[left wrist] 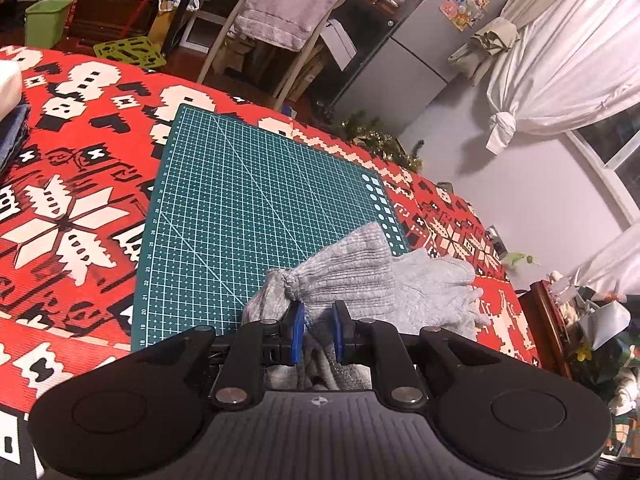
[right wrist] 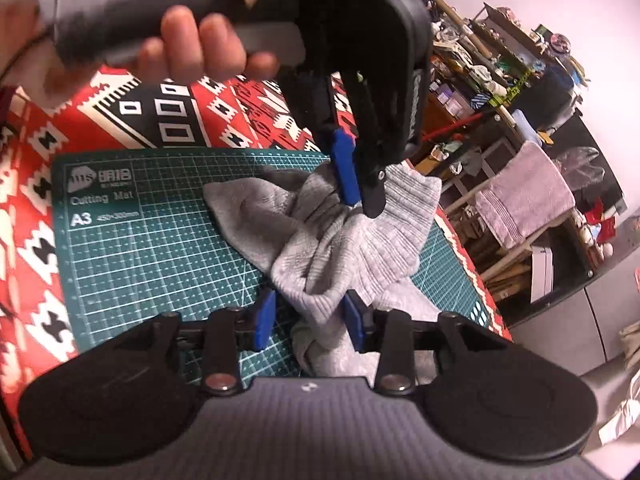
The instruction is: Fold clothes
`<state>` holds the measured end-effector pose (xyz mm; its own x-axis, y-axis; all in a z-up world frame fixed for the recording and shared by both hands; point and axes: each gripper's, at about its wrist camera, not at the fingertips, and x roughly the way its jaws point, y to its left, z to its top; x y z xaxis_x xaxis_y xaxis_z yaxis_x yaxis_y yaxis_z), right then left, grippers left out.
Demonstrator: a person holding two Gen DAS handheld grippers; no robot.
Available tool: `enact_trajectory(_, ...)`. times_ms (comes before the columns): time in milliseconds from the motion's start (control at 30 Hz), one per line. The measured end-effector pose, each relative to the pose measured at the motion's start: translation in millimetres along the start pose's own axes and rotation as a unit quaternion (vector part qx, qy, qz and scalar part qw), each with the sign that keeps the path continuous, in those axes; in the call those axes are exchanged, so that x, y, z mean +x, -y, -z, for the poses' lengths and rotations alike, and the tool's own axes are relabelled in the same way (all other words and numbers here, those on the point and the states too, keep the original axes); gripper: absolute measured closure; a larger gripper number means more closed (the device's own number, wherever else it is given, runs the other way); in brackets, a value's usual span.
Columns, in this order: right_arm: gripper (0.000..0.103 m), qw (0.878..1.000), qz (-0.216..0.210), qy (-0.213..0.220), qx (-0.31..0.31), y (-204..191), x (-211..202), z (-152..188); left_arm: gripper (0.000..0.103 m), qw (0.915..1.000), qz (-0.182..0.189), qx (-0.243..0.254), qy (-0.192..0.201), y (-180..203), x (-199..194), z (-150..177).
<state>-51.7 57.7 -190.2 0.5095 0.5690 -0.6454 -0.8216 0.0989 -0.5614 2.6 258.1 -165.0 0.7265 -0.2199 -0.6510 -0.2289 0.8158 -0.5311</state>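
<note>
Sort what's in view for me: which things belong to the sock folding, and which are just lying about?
In the job: grey socks, green cutting mat, left gripper, right gripper.

Lying about: red patterned cloth, towel on the chair, green bin, fridge, folded denim.

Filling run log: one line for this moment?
left gripper: pinching grey socks | right gripper: open, straddling sock cuff | on: cutting mat

Your left wrist view looks close and low across the cutting mat (left wrist: pixel 256 208) towards the fridge (left wrist: pixel 424 36). Your right wrist view faces back from the opposite side. You see mat and grey sock (right wrist: pixel 320 236) in both.
</note>
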Motion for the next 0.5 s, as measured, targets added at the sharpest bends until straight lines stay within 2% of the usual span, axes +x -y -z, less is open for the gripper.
enact_trajectory(67, 0.089, 1.000, 0.004, -0.001, 0.020, 6.9, 4.1, 2.6, 0.089, 1.0000, 0.004, -0.005, 0.000, -3.2, -5.7, 0.5)
enact_trajectory(100, 0.095, 0.999, 0.006, -0.002, 0.041, 12.5, 5.4, 3.2, 0.087, 1.0000, 0.006, -0.007, 0.000, -4.8, -8.7, 0.8)
enact_trajectory(200, 0.095, 0.992, 0.010, 0.003, 0.123, 36.3, -2.9, 9.5, 0.084, 0.9999, 0.008, -0.006, 0.006, -6.6, -21.9, 2.7)
enact_trajectory(267, 0.095, 0.983, 0.015, 0.008, 0.181, 56.1, -17.1, 17.7, 0.082, 0.9999, 0.009, -0.005, 0.010, -7.8, -30.8, 4.0)
enact_trajectory(400, 0.095, 0.958, 0.028, 0.022, 0.285, 95.7, -57.1, 42.7, 0.078, 0.9998, 0.011, -0.003, 0.018, -10.2, -48.4, 6.7)
enact_trajectory(500, 0.095, 0.939, 0.045, 0.026, 0.341, 119.6, -93.9, 70.8, 0.078, 0.9995, 0.014, 0.023, 0.016, 0.2, -53.1, 12.4)
